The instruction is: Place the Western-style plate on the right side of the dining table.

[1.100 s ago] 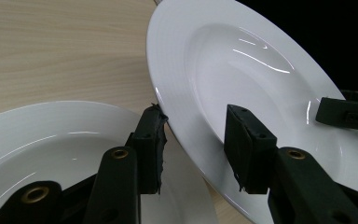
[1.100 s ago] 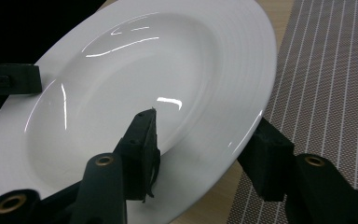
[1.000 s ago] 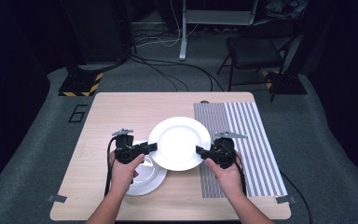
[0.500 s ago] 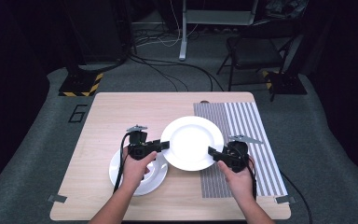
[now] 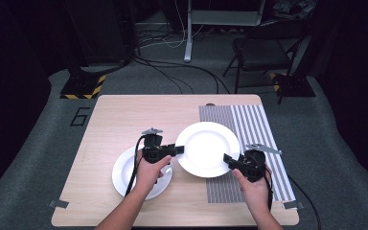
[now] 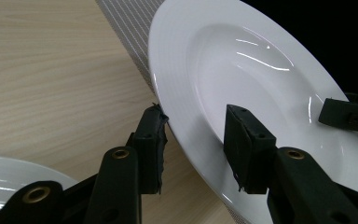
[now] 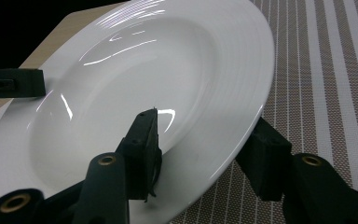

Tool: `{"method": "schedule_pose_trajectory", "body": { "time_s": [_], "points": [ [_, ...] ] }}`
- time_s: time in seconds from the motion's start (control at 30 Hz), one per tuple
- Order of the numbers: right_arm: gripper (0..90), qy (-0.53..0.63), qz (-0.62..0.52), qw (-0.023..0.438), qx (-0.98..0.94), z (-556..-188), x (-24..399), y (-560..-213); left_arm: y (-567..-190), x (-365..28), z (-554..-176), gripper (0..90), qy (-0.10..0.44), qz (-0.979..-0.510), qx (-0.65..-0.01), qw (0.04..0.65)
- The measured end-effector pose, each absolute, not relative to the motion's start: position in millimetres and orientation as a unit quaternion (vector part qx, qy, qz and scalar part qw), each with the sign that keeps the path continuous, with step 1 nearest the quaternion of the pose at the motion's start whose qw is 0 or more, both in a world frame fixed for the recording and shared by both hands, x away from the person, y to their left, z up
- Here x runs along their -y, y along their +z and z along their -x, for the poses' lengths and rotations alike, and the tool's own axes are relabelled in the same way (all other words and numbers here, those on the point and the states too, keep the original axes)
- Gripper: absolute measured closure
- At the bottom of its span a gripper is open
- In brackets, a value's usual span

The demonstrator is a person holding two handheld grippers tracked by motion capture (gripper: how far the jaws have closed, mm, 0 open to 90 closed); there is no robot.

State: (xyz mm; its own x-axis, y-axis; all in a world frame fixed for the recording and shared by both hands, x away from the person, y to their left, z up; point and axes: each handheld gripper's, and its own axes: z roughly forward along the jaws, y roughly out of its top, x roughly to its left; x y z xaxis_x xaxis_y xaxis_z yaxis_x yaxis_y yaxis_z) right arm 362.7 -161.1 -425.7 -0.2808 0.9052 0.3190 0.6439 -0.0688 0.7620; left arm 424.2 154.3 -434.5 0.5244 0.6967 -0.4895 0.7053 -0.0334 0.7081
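Left claw [image 5: 179, 149]: jaws straddle the left rim of the white plate [image 5: 206, 147], pinching it.
Right claw [image 5: 228, 159]: clamped on the opposite, lower-right rim.
White plate: held between both claws, over the bench [image 5: 124, 115] and the striped mat's [image 5: 249, 120] edge.
Second plate [image 5: 124, 175]: flat on the bench under the left hand [image 5: 148, 171].

I see a glossy white plate [image 5: 205, 147] with faint concentric ridges on its rim, held between my two black tongs, left [image 5: 178, 150] and right [image 5: 227, 159]. A second white plate [image 5: 124, 171] sits on the bench [image 5: 124, 120], which is pale wood with a fine horizontal grain. The mat [image 5: 254, 127] is striped grey and white. My tongs have brass-coloured rivets. On the grey floor [image 5: 38, 124] stands a block [image 5: 82, 89] edged in yellow-and-black hazard stripes.
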Motion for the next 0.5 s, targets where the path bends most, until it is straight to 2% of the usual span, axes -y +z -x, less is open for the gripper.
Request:
{"method": "schedule_pose_trajectory", "body": {
  "time_s": [0.5],
  "points": [
    [50.2, 0.436, -0.603, 0.168, -0.647, -345, 189, -429, -438, -122, -430, 59.3, -0.015, -0.735, -0.461, 0.497]
  ]
}}
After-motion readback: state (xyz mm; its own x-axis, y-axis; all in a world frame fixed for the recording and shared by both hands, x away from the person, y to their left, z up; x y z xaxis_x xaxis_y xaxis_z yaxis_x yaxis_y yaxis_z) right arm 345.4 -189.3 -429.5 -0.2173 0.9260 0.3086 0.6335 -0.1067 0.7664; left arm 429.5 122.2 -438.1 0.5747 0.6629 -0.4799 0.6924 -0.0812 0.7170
